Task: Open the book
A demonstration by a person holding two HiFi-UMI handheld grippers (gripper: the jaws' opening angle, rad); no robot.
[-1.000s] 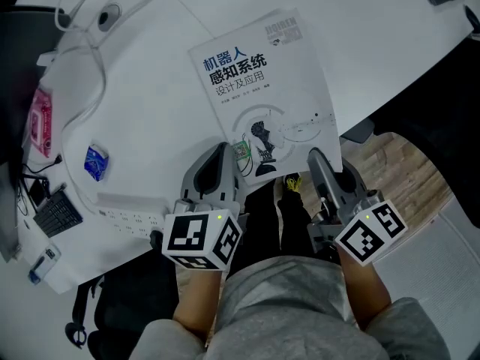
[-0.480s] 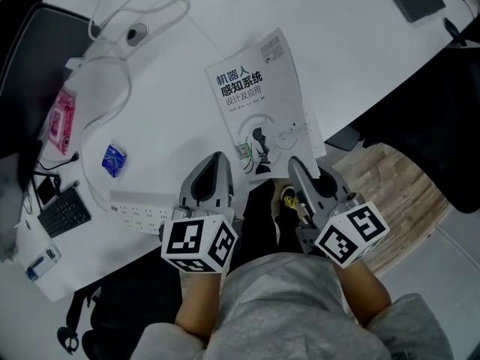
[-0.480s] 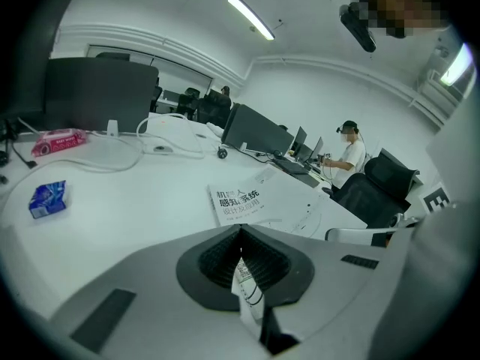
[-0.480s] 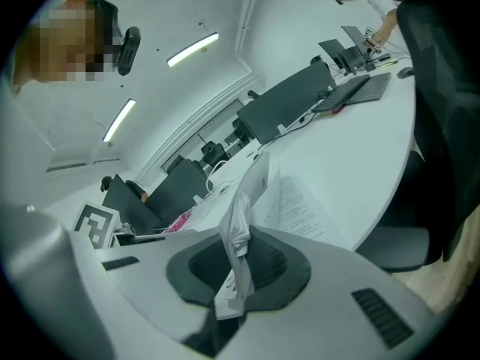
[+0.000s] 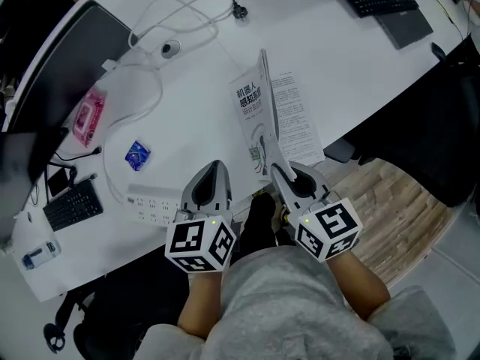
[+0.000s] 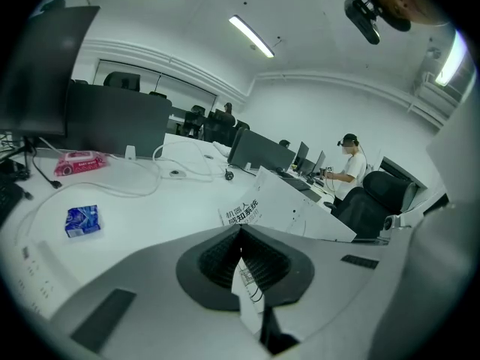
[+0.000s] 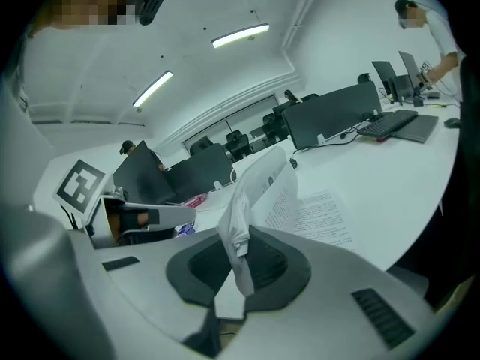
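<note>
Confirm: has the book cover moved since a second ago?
Yes. The cover, flat on the table before, now stands nearly upright. It has swung up and left off the printed page, pinched in the right gripper.

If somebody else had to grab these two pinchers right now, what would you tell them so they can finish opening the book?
Right gripper: shut on the near edge of the front cover of the book; the cover stands about upright.
Left gripper: jaws together, empty, just left of the book.
Book: on the white table, close to the person's edge, first printed page showing.
Done: cover lifted.
Left: probably swing the cover over to the left, lay it flat, let go.
</note>
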